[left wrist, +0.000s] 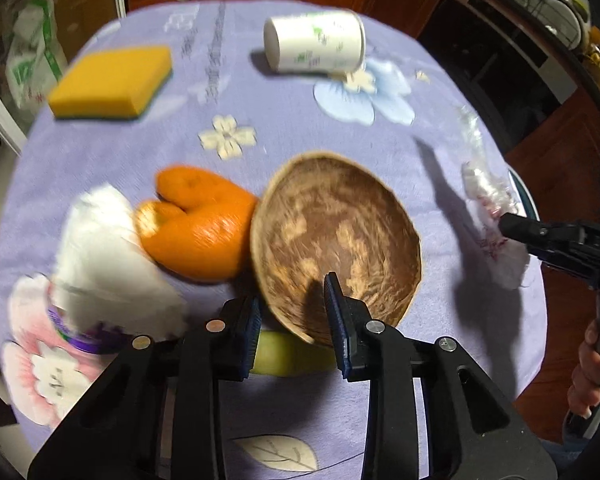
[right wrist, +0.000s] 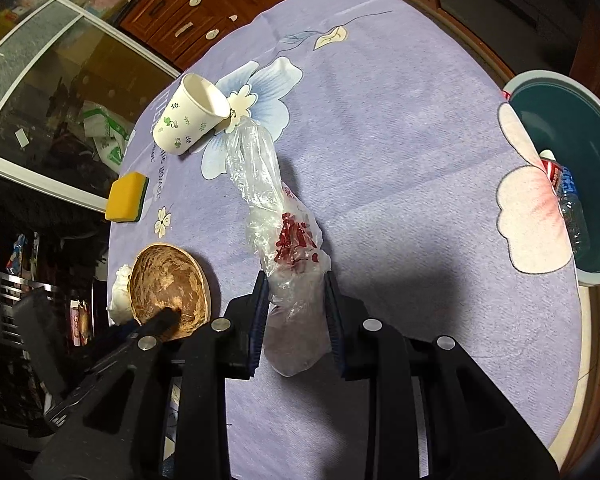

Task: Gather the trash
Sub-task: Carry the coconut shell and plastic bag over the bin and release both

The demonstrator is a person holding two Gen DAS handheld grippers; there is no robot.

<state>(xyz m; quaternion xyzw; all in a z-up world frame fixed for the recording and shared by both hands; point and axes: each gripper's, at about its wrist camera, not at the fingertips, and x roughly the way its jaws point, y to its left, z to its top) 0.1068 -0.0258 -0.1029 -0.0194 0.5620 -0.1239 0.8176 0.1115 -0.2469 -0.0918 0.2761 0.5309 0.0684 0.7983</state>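
Left wrist view: I am looking down at the purple table (left wrist: 300,128). My left gripper (left wrist: 292,312) is hanging with its jaws open, and the near rim of the wooden bowl (left wrist: 336,236) is sitting between them, though I cannot tell if they are touching it. An orange peel (left wrist: 200,220) is touching the bowl at its 9 o'clock, and a white tissue (left wrist: 108,256) is lying further out that way. A paper cup (left wrist: 316,42) is lying on its side at 12 o'clock, and a yellow sponge (left wrist: 112,80) is at 10 o'clock. At 3 o'clock my right gripper (left wrist: 508,224) is reaching into a crumpled plastic bag (left wrist: 488,200) — the picture is blurry here.

Right wrist view: the plastic bag (right wrist: 276,216) is lying long, running from between my jaws up toward 11 o'clock, where its far end is almost reaching the paper cup (right wrist: 192,120). The right gripper (right wrist: 296,308) is pointing flat over the table with its jaws around the near end of the bag. They look half closed, and I cannot tell if they are pinching it. The trash bin (right wrist: 572,168) is waiting at 3 o'clock, just off the table edge, with a bottle (right wrist: 572,204) inside — so I think the right hand is the one to carry the bag there.
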